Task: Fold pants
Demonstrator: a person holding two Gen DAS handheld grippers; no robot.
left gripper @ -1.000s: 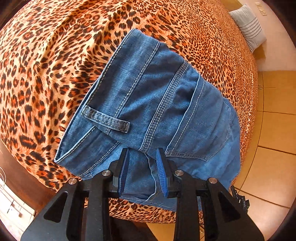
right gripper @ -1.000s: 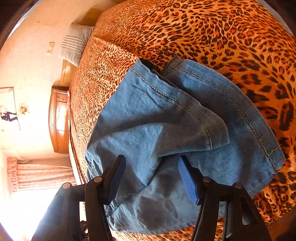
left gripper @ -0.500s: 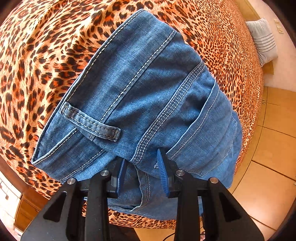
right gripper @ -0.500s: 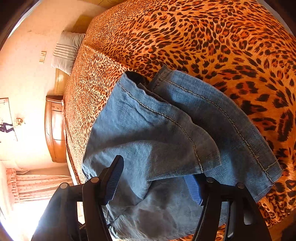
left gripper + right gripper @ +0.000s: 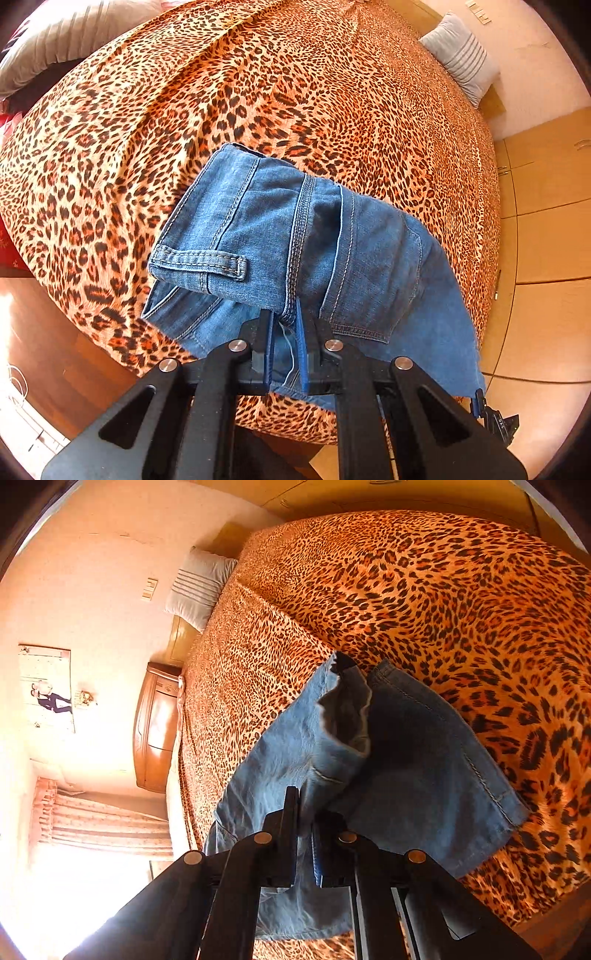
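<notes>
1. The left gripper (image 5: 284,325) is pinching the jeans (image 5: 295,236) at the thick seam, its jaws nearly together on the fabric.
2. The jeans are lying bunched at the near edge of the leopard bedspread (image 5: 295,92).
3. A striped pillow (image 5: 460,57) is sitting far right.

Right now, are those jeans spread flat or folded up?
Partly folded: the jeans lie doubled on the bedspread, both the left gripper and right gripper clamping them.

Both the left gripper (image 5: 284,332) and right gripper (image 5: 304,823) now pinch the jeans (image 5: 295,240), lifting them off the bed (image 5: 295,92).
</notes>
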